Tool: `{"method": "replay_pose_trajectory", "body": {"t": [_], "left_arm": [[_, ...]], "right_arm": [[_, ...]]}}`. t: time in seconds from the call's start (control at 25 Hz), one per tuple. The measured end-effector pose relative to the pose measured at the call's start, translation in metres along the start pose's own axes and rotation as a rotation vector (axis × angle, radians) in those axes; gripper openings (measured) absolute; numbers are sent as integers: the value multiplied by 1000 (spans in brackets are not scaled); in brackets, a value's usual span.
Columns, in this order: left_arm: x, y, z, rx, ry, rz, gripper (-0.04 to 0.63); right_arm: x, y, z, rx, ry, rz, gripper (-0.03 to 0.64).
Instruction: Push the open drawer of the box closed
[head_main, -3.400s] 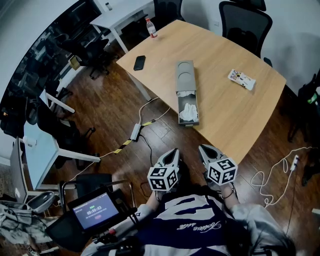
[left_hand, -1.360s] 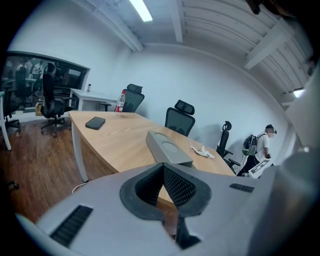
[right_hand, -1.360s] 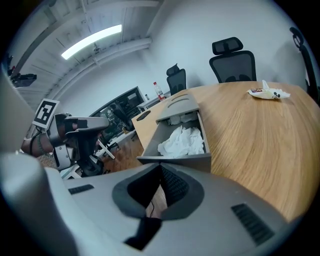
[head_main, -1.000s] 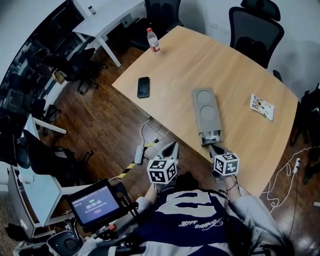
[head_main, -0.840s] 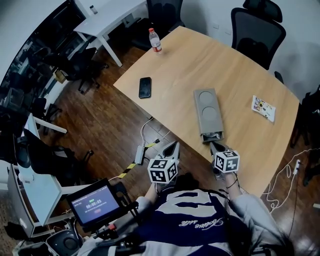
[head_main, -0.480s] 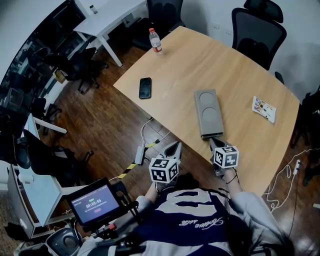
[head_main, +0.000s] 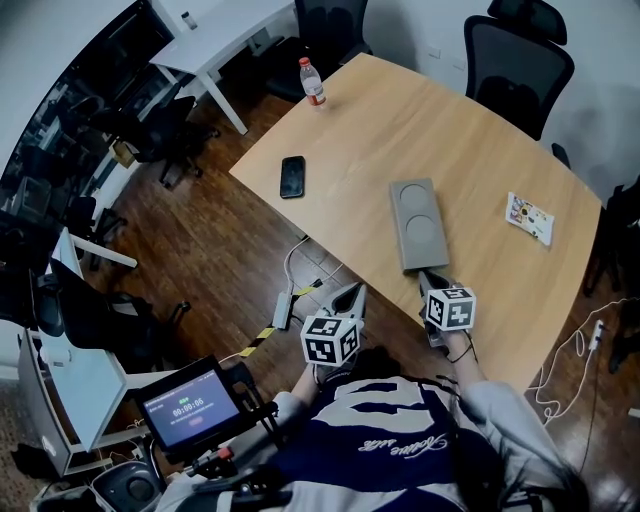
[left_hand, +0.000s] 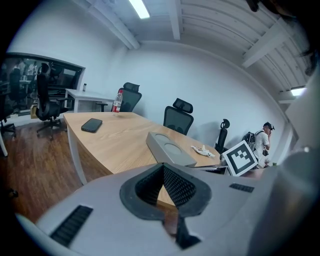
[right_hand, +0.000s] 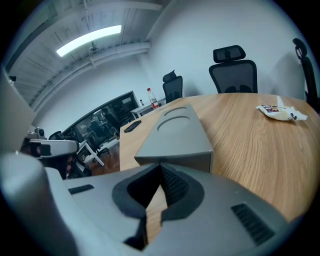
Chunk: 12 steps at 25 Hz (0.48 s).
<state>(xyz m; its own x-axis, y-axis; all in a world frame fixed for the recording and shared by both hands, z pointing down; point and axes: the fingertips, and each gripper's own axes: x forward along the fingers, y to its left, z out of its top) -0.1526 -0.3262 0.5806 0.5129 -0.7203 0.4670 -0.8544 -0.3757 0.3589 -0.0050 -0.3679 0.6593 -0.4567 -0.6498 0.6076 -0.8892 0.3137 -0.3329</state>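
A long grey box (head_main: 418, 222) with two round recesses on its lid lies on the wooden table (head_main: 480, 140), and its drawer sits flush in the near end. My right gripper (head_main: 428, 279) is shut, with its tip at that near end face; the box (right_hand: 175, 131) fills the middle of the right gripper view just past the jaws (right_hand: 160, 166). My left gripper (head_main: 351, 292) is shut and holds nothing; it hangs off the table's near edge, left of the box. In the left gripper view the box (left_hand: 169, 149) lies ahead to the right of the shut left gripper (left_hand: 163, 165).
On the table lie a black phone (head_main: 292, 176) at the left, a water bottle (head_main: 311, 81) at the far corner and a snack packet (head_main: 528, 217) at the right. Office chairs (head_main: 512, 48) stand behind. Cables (head_main: 285, 290) run over the floor, and a screen (head_main: 188, 408) stands at my left.
The drawer, open with white cloth inside 3.4 s ago, has slid fully into the box ahead of my right gripper. Over the last half second both grippers have hardly moved.
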Motion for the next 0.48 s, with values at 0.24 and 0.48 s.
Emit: {"method": "replay_pose_trajectory", "body": {"t": [0.24,0.48], "left_arm": [[-10,-9,-7,-4,-1,17,3],[-19,-37,-19,2,-3,14,3]], "right_arm": [[-21,10,-13,23,-10,32,-3],[-61,12,-24,63,-52,62,-3]]}}
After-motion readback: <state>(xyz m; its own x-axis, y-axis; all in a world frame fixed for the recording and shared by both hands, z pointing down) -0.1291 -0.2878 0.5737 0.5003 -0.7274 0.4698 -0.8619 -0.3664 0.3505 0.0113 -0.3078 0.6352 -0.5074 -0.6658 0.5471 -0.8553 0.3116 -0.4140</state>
